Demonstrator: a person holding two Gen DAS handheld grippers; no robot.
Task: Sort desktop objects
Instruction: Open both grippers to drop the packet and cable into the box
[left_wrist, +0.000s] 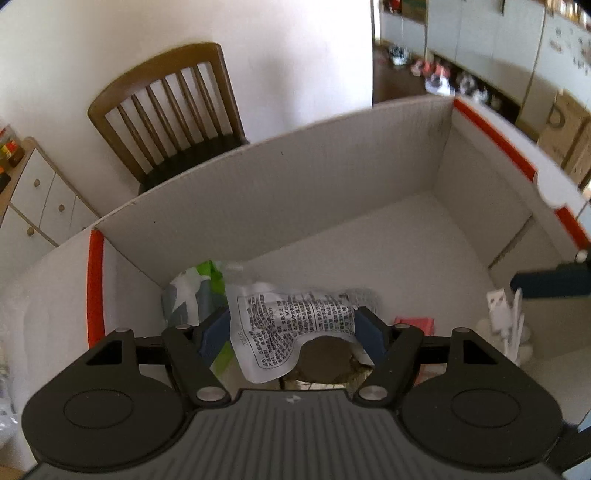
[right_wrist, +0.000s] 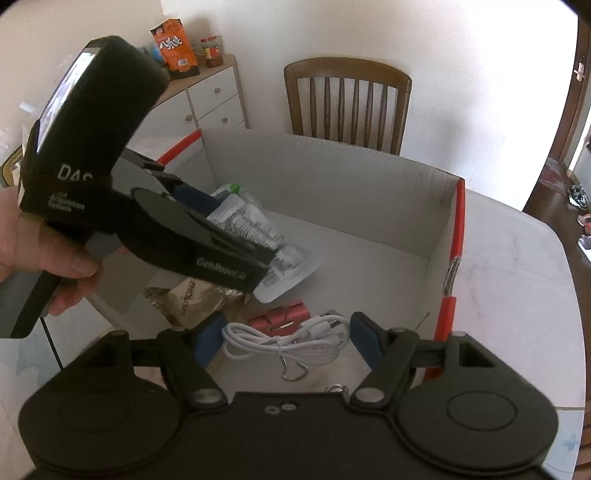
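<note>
Both tools are over the cardboard box (right_wrist: 369, 177), which serves as the place to sort into. The left gripper (left_wrist: 291, 334) has its jaws fairly wide with a white printed sachet (left_wrist: 291, 317) spanning the gap edge to edge; it looks held by its two sides, low inside the box's near-left corner, above a brown foil packet (right_wrist: 199, 299). The right gripper (right_wrist: 282, 341) stands at the box's near edge, jaws wide around a coiled white cable (right_wrist: 284, 338); whether the pads actually press it I cannot tell.

The sachet is soft and already buckled, so a light pinch on its edges could let it fold and slip crooked. The cable's loose loops may spill, or snag the binder clip (right_wrist: 293, 367) just nearer than it and drag that along. The two tools are close; one could knock the other.
</note>
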